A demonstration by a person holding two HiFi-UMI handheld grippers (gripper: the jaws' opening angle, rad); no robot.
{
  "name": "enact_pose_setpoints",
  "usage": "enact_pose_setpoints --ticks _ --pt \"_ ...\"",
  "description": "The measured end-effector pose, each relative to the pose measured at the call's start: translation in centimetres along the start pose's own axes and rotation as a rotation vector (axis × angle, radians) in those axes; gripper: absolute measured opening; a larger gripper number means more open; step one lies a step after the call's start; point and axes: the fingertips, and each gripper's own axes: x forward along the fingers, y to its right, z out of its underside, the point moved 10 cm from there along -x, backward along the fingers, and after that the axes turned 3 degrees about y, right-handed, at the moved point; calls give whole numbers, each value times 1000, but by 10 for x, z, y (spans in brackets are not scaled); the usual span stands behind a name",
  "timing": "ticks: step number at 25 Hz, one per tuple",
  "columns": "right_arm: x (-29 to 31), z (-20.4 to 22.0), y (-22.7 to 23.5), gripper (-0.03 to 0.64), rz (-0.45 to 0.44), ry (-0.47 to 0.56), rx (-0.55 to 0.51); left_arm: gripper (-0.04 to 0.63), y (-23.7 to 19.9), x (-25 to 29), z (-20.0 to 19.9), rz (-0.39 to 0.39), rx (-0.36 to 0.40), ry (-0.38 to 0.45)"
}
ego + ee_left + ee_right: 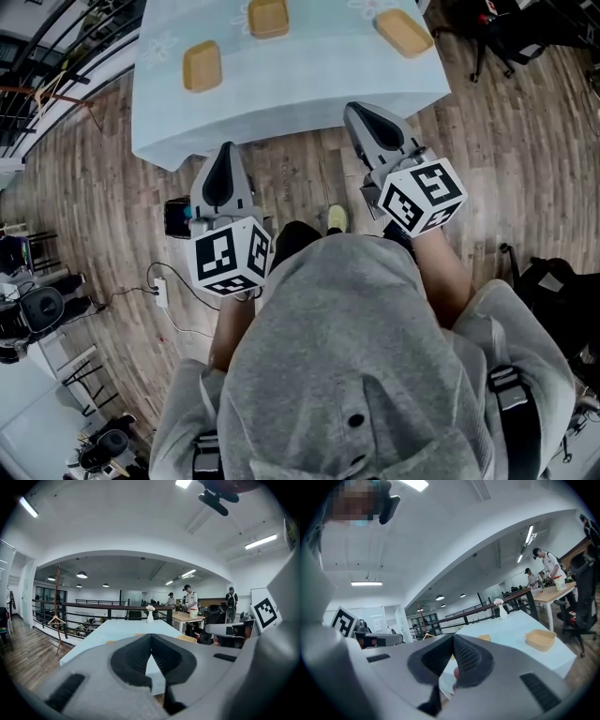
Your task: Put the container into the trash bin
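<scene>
**Head view:** Your left gripper (225,150) and right gripper (356,111) both hang just short of the table (281,108), jaws together and nothing in them. Three shallow tan trays lie on the cloth. The left container (202,66) is straight ahead of your left gripper, and the right container (404,32) is ahead of your right gripper and slightly outboard. The middle container (268,17) lies farther off between them. All three look empty. I can't make out a trash bin.

**Left gripper view:** The pads meet at the tip and hold nothing. The table runs away ahead of the jaws, with a vase (150,613) at its far end.

**Right gripper view:** The jaws are closed and empty. The right container lies ahead and to the right of the tips, well apart, and its hollow is bare.

These trays look light and thin-walled, so they will likely flex and skid. Open up, straddle one side wall with a pad inside and a pad outside, and pinch gently.
</scene>
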Motion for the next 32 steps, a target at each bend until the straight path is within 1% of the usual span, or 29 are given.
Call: enact_pose_setpoints --ticks 10,17,23,28,32 --pt "2 -7 10 25 -2 20 1 18 -3 7 -5 -9 31 30" --pt "14 -4 15 25 -1 1 -18 18 -15 22 0 -8 35 31" --pt "47 -4 18 25 -38 -40 -36 18 -32 46 4 -13 37 5" --pt "86 -5 22 25 -44 -51 -40 19 -60 74 4 -21 53 -13" --pt "121 -9 25 25 -45 -58 -40 20 -83 100 4 -4 53 -41"
